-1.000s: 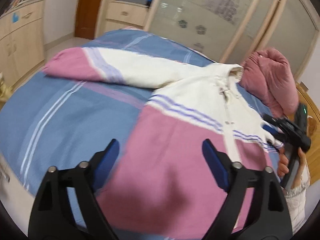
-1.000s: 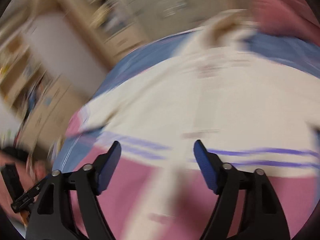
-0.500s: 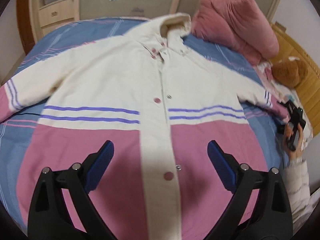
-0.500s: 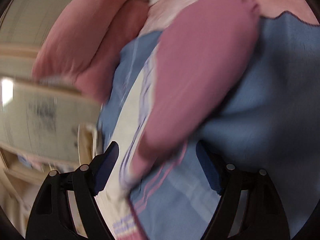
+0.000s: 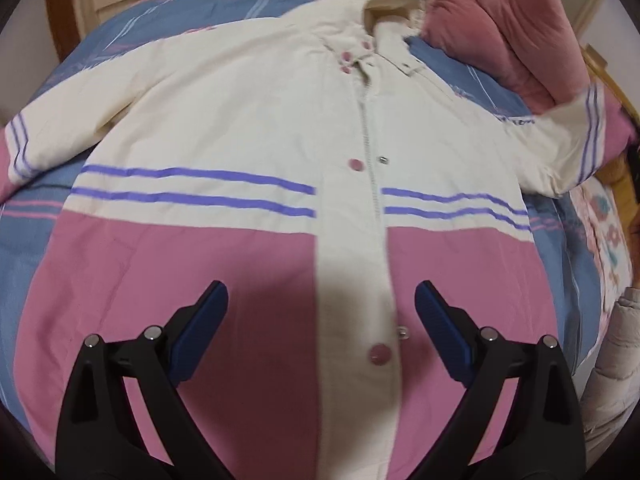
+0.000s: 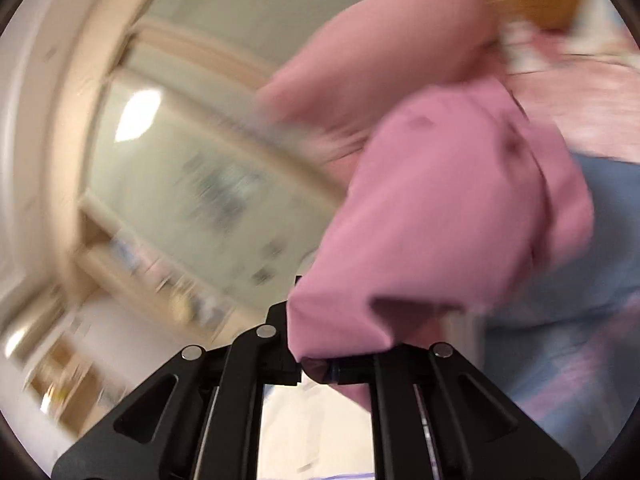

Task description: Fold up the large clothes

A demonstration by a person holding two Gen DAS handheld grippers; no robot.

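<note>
Right gripper (image 6: pixel 316 368) clamped on sleeve cuff (image 6: pixel 440 216)

Both wrist views close above jacket (image 5: pixel 248 128).

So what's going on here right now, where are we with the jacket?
A cream and pink jacket lies face up, spread flat on the bed's blue cover. The right gripper has just closed on the pink cuff of one sleeve and holds it off the bed. The left gripper hangs open over the lower front, touching nothing. No fold has been laid yet.
</note>
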